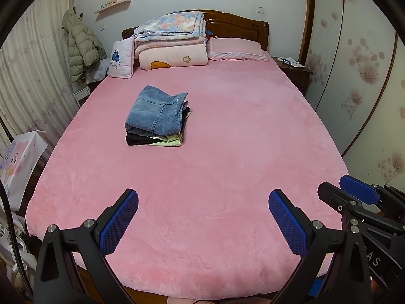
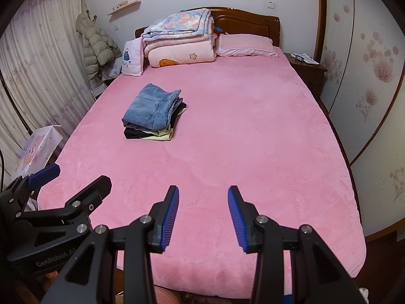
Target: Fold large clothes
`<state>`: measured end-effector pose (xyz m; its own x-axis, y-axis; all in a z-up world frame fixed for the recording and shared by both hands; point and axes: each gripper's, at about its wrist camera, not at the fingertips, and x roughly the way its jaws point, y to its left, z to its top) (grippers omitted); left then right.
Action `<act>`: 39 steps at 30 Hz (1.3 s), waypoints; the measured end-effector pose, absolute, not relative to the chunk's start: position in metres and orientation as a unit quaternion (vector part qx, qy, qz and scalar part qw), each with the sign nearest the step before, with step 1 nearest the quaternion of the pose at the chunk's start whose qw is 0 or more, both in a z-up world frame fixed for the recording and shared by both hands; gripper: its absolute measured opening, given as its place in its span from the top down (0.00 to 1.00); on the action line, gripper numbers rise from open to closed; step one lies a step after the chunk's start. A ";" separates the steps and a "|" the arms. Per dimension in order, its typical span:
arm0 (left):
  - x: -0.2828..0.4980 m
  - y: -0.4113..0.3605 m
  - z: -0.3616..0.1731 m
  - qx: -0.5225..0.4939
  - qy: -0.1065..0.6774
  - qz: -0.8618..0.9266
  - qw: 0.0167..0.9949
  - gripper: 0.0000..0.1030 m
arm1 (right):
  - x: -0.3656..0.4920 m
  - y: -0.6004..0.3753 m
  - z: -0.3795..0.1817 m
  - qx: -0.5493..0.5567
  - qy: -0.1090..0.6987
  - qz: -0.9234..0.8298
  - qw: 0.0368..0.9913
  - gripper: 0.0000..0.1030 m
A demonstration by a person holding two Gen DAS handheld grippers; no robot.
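Note:
A stack of folded clothes (image 1: 157, 119), blue jeans on top of dark and pale green pieces, lies on the pink bed (image 1: 227, 139) left of centre. It also shows in the right wrist view (image 2: 153, 112). My left gripper (image 1: 202, 202) is open and empty above the bed's near edge. My right gripper (image 2: 203, 197) is open and empty beside it, also over the near edge. Each gripper shows at the side of the other's view: the right one (image 1: 354, 195), the left one (image 2: 76, 179). Both are well short of the stack.
Folded quilts (image 1: 172, 43) and a pink pillow (image 1: 235, 49) lie at the wooden headboard. A nightstand (image 1: 293, 71) stands at the right, a wardrobe (image 1: 359, 63) beyond it. A puffer coat (image 1: 83, 48), curtains and a paper bag (image 1: 20, 167) are at the left.

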<state>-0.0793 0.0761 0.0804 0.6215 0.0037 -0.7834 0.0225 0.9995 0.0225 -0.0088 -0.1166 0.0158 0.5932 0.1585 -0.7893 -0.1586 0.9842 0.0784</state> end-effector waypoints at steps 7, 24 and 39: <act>-0.075 0.079 0.079 0.014 0.439 -0.007 0.898 0.01 | -0.003 -0.117 0.016 -0.001 0.444 0.087 0.892 0.61; -0.060 0.089 0.077 0.009 0.445 -0.018 0.895 0.01 | 0.010 -0.123 0.016 0.002 0.444 0.084 0.892 0.61; -0.053 0.092 0.074 0.011 0.449 -0.012 0.893 0.01 | 0.013 -0.122 0.013 -0.001 0.447 0.083 0.891 0.61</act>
<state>-0.0528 0.0921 0.0743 0.5961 -0.0114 -0.8028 0.0307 0.9995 0.0085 0.0130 -0.1216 0.0132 0.5872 0.1477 -0.7958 -0.1487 0.9862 0.0734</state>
